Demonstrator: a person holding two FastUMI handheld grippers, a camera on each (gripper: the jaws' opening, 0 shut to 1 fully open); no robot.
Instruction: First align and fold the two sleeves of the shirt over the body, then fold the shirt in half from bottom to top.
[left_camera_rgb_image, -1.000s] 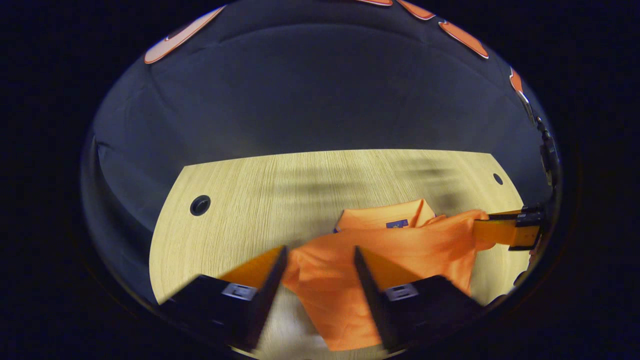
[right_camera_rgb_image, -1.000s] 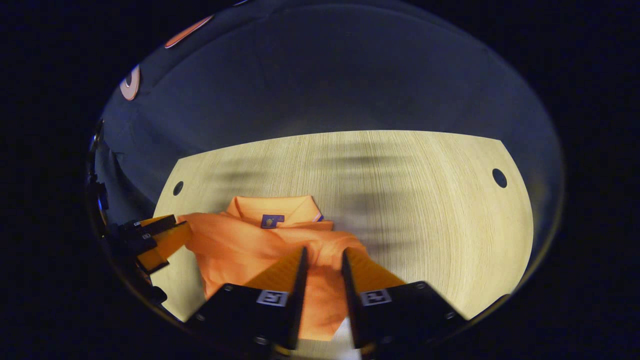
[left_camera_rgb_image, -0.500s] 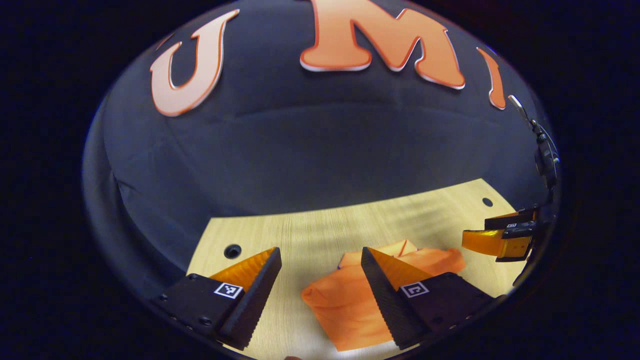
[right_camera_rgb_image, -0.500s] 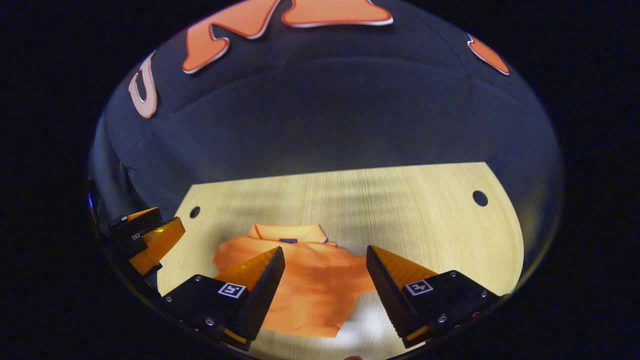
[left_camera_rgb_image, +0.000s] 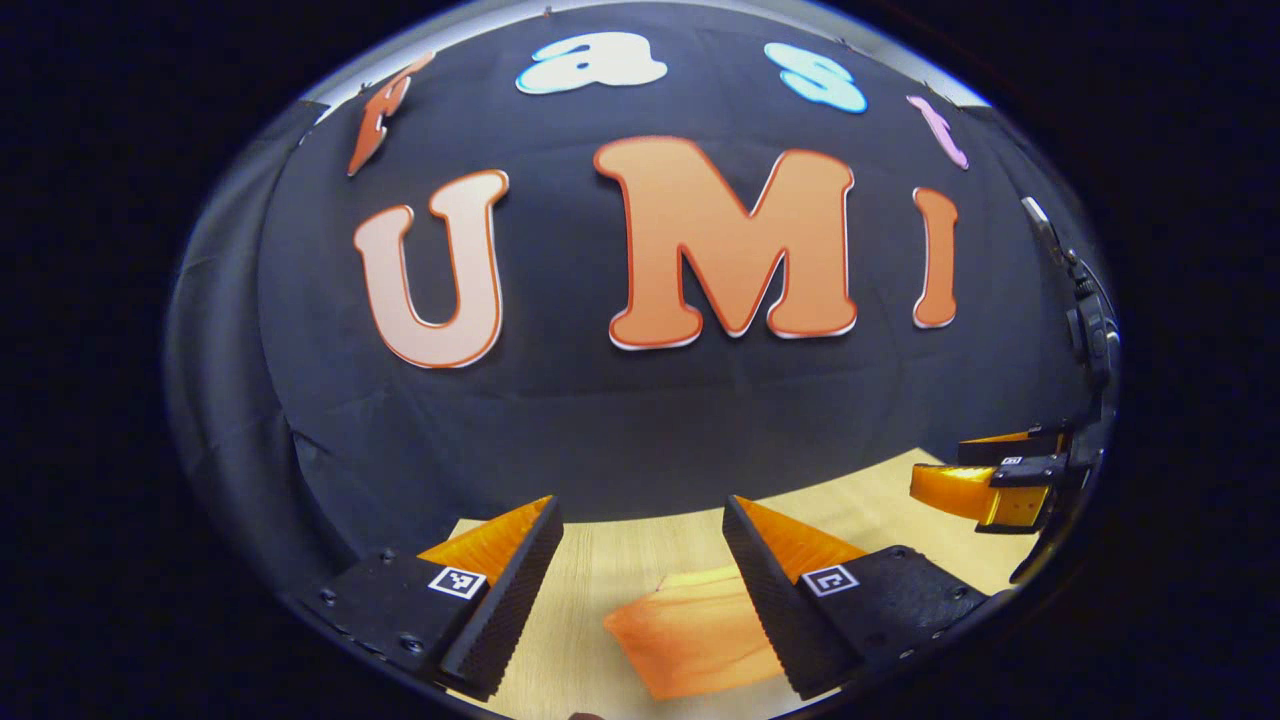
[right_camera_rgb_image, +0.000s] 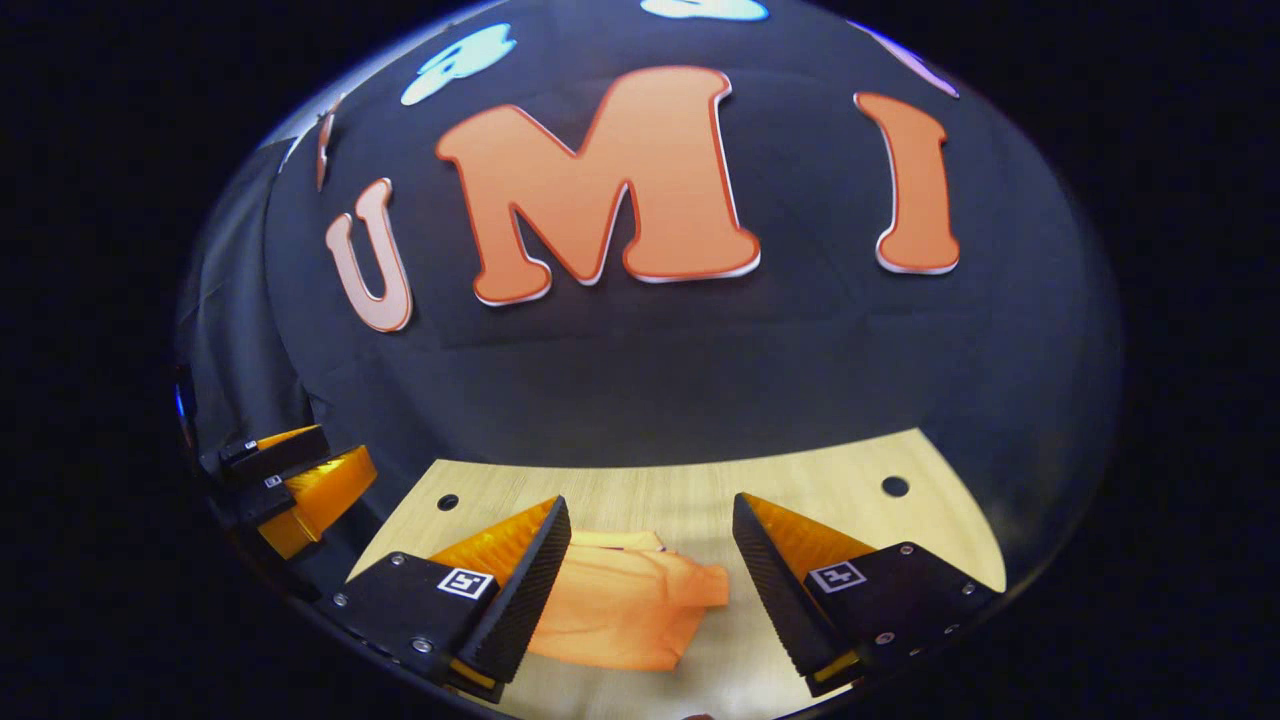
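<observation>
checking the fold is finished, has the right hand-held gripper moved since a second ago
Yes. The right hand-held gripper has let go of the shirt and lifted up and back: against the table, the shirt sits lower and farther off.

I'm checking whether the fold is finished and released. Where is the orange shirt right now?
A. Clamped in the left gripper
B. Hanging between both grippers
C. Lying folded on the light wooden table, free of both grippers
C: the orange shirt lies folded on the light wooden table, with the left gripper and right gripper both open above it.

Dim booth, brightly lit table, strong fisheye bending at edges, sharp focus, perhaps overhead light
</observation>
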